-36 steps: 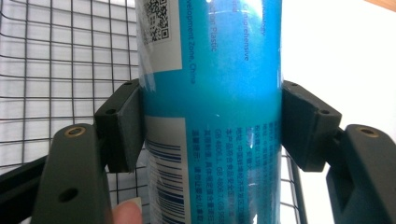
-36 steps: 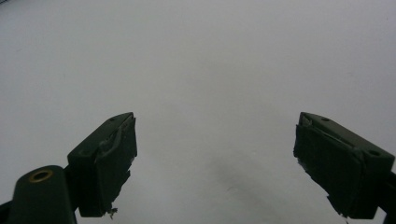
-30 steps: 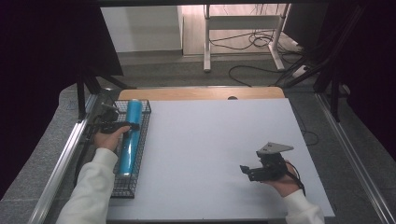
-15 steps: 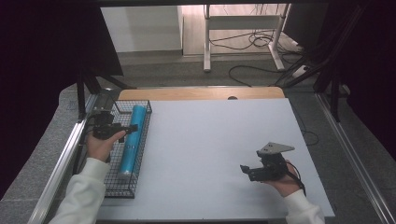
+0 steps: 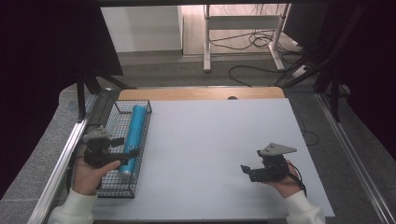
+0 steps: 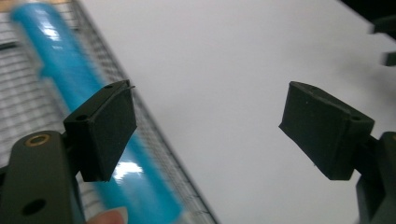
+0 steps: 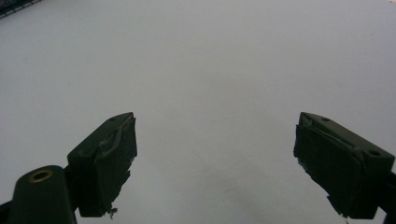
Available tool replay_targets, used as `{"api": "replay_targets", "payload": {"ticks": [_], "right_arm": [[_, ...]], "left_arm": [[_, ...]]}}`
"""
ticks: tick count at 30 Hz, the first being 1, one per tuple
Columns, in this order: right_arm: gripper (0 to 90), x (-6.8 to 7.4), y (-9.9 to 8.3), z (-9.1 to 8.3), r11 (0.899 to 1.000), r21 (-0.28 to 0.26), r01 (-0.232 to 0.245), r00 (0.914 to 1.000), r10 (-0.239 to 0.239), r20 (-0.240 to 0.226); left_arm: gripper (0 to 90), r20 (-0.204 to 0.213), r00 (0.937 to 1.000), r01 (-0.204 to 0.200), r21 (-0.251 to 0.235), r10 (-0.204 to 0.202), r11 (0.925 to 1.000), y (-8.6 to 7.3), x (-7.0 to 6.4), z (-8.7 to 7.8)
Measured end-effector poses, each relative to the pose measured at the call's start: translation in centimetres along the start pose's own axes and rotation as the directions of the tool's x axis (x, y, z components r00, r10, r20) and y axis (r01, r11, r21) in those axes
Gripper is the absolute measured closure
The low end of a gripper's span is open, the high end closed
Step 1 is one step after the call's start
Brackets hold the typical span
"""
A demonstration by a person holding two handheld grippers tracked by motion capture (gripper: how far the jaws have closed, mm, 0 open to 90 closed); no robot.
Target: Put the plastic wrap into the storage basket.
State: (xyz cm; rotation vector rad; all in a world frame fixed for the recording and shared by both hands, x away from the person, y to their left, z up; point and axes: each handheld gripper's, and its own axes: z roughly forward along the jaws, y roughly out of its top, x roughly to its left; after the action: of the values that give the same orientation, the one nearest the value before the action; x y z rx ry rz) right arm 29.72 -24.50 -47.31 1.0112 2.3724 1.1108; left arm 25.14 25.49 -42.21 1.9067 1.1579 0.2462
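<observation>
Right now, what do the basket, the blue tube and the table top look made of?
Basket: thin dark metal wire, going by its open grid mesh. Blue tube: glossy, likely plastic or film wrap; bright glare streaks show in the left gripper view. Table top: matte white sheet, no glare, laid over a wood-look board at the far edge.

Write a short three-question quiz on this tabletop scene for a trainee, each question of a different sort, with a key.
1. True or false: the blue tube lies inside the wire basket.
2. Multiple choice: which gripper is nearer the wire basket? A) the left gripper B) the right gripper C) both equally near
3. Fill in the word: in the right gripper view, the jaws of the right gripper stand ____ with nothing between them, above the bare white table.

Key: 1 true. 2 A. 3 open.
</observation>
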Motion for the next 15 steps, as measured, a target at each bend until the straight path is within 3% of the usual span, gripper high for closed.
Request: {"api": "replay_targets", "payload": {"ticks": [3,6,8,10,15], "right_arm": [[13.5,0.1,-0.3,-0.4,1.0,-0.021,0.006,1.0,-0.006,0.0],[13.5,0.0,-0.8,-0.7,0.999,-0.036,0.004,1.0,-0.004,0.003],[13.5,0.1,-1.1,-0.9,0.999,-0.047,0.006,1.0,-0.005,0.003],[13.5,0.1,-1.3,-1.0,0.998,-0.057,0.011,0.9999,-0.011,0.0],[13.4,0.2,-1.5,-1.0,0.998,-0.06,0.024,0.9996,-0.025,-0.017]], "left_arm": [[17.7,0.05,0.9987,-0.014,0.015,0.013,0.9998,-1.1,-1.5,0.6],[17.5,0.136,0.9907,0.004,0.016,-0.006,0.9999,-2.2,-2.5,1.7],[17.7,0.103,0.9945,-0.02,0.037,0.016,0.9991,-2.6,-3.1,2.6],[17.8,0.119,0.9927,-0.026,0.036,0.021,0.999,-2.8,-3.6,3.4],[18.4,0.089,0.9954,-0.039,0.031,0.036,0.9988,-3.0,-4.0,4.8]]}}
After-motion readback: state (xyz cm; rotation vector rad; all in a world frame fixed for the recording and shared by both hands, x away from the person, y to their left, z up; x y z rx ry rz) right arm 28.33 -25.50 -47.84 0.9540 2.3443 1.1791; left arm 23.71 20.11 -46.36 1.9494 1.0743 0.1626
